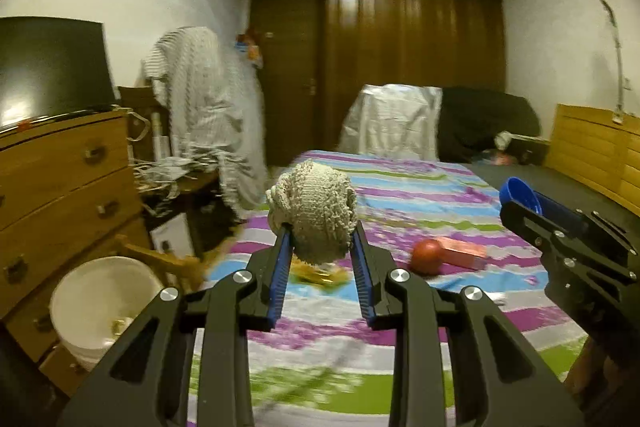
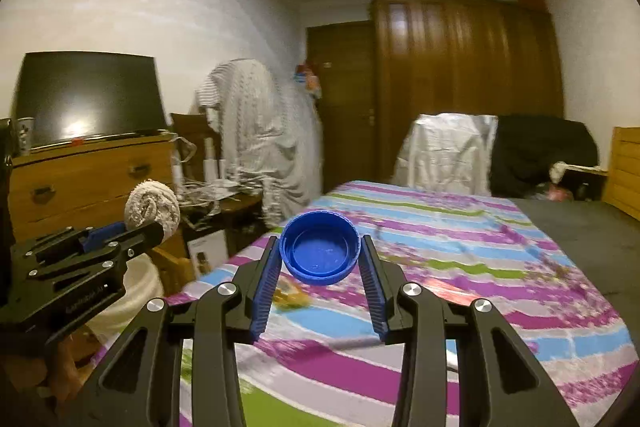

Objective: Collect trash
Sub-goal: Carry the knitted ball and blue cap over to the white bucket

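The left gripper [image 1: 320,227] is gripping a balled-up beige knitted sock [image 1: 312,213] between its blue-padded jaws, which are clenched on the lower part of the ball, holding it in the air above the near edge of the bed [image 1: 400,339]. The right gripper [image 2: 320,247] is holding a blue plastic lid [image 2: 319,251] between its jaws, the lid tilted with its hollow side facing the camera, also lifted clear of the striped bedspread. Both grippers are hanging side by side over the bed, the right one showing at the right edge of the left wrist view. On the bedspread, a red round fruit-like thing [image 1: 427,256] is lying just beside a red-orange box [image 1: 462,251], and a yellow wrapper [image 1: 316,273] is lying under the held sock. A white bucket [image 1: 100,303] is standing on the floor to the left of the bed, in front of a wooden chest of drawers [image 1: 60,179], with something small and yellowish showing inside it.
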Tool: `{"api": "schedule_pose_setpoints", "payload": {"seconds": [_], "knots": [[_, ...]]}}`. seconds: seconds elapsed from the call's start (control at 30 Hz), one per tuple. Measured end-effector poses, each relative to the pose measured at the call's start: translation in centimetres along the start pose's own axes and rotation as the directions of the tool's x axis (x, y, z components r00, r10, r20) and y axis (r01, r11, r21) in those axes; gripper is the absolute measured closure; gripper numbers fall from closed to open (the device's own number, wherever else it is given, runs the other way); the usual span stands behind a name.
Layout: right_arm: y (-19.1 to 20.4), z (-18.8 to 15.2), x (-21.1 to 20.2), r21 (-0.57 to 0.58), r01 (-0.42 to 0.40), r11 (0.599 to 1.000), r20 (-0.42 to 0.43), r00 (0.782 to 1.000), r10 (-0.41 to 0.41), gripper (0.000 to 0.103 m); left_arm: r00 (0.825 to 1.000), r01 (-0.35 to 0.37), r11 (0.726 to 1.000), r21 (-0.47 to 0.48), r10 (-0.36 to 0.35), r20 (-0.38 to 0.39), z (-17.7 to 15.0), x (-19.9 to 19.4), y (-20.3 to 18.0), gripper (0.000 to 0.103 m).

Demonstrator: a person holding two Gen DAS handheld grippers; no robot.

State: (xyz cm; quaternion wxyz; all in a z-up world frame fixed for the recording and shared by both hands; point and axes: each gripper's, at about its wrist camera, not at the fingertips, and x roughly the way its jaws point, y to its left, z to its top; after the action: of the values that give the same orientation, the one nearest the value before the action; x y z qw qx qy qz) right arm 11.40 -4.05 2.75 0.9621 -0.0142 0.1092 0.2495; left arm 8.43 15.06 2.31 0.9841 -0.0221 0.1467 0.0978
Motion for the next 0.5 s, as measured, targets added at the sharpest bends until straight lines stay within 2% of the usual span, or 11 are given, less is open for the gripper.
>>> {"api": "schedule_pose_setpoints", "payload": {"seconds": [0.27, 0.5], "knots": [[8.2, 2.6, 5.4, -0.031, -0.125, 0.992, -0.032, 0.992, 0.124, 0.062, 0.99, -0.141, 0.989, -0.048, 0.141, -0.005, 0.9, -0.7, 7.5, 0.075], [16.5, 5.0, 10.7, -0.055, -0.246, 0.968, -0.078, 0.967, 0.242, 0.062, 0.969, -0.247, 0.964, -0.099, 0.245, -0.038, 1.0, -1.1, 14.0, 0.075]]}}
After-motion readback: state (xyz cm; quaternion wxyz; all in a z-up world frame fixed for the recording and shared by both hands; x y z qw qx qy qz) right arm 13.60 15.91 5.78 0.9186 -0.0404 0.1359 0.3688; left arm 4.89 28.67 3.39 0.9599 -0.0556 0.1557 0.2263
